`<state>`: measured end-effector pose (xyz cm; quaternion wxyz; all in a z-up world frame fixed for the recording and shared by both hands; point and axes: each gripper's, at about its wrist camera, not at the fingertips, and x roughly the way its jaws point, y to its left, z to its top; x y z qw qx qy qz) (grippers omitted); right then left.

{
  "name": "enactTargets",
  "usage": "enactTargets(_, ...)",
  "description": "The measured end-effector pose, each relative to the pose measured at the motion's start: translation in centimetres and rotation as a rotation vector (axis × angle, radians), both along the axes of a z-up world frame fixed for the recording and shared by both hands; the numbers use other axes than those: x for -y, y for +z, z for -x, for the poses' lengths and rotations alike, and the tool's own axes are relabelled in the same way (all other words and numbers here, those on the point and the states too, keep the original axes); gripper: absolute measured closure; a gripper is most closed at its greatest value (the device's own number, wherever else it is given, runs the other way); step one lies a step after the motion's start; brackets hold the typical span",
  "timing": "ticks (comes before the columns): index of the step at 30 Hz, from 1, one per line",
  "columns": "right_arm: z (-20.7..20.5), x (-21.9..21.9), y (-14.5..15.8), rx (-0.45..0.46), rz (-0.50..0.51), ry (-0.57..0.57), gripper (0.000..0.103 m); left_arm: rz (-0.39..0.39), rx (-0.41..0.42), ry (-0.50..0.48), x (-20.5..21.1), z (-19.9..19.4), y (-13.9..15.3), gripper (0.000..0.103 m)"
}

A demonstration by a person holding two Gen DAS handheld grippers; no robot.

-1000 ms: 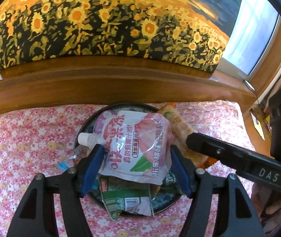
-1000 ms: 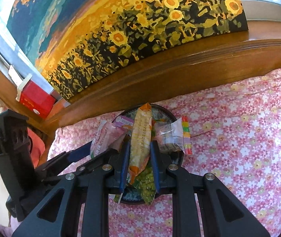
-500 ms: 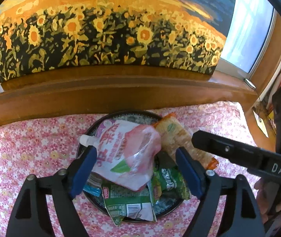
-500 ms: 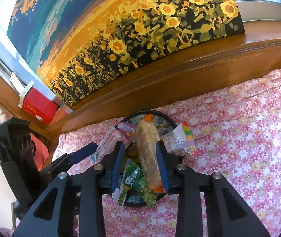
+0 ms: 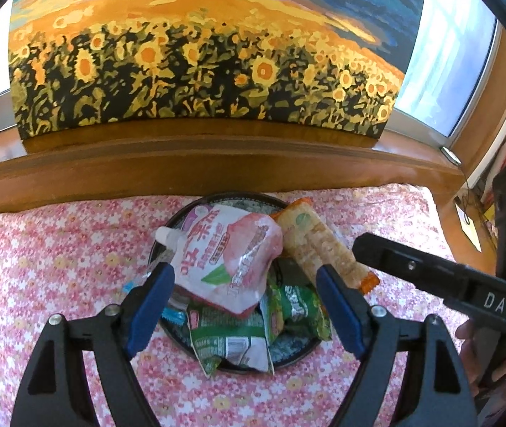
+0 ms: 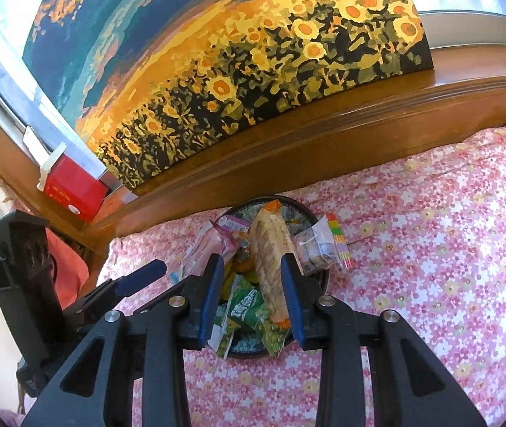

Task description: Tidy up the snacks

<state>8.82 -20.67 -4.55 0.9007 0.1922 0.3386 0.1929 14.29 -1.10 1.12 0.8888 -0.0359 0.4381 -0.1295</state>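
A round dark tray (image 5: 290, 357) on the flowered cloth holds a heap of snacks. A pink spouted jelly pouch (image 5: 224, 259) lies on top, with a long orange-ended cracker pack (image 5: 320, 249) beside it and green packets (image 5: 228, 338) under them. My left gripper (image 5: 244, 291) is open and empty, its blue pads on either side of the pouch without touching it. My right gripper (image 6: 251, 281) is open and empty above the cracker pack (image 6: 270, 249). A clear pack with rainbow candy (image 6: 324, 245) hangs over the tray's right rim (image 6: 249, 354).
A wooden ledge (image 5: 217, 163) runs behind the tray, with a sunflower painting (image 5: 199, 53) leaning on it. A red box (image 6: 75, 185) stands on the ledge at the left. The pink flowered cloth (image 6: 431, 267) spreads out to the right of the tray.
Both grippers have opened and drawn back from the tray. The left let go of the pink pouch and the right let go of the cracker pack; both now lie on the heap.
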Motion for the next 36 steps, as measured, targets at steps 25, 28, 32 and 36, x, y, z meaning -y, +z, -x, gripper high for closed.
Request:
enactTargets(25, 4.8, -0.8, 0.9, 0.003, 0.040, 0.026, 0.069, -0.033, -0.038, 0.120, 0.0, 6.5, 0.8, 0.018)
enactTargets(28, 5.4, -0.8, 0.9, -0.005, 0.058, 0.031, 0.069, -0.038, -0.044, 0.130, 0.2, 7.0, 0.9, 0.018)
enactTargets(32, 6.3, -1.0, 0.9, -0.012, 0.098, 0.036, 0.069, -0.048, -0.053, 0.136, 0.5, 7.3, 0.7, 0.018)
enactTargets(36, 6.6, -1.2, 0.8, -0.021, 0.127, 0.041, 0.069, -0.048, -0.069, 0.138, 0.5, 7.3, 0.5, 0.018)
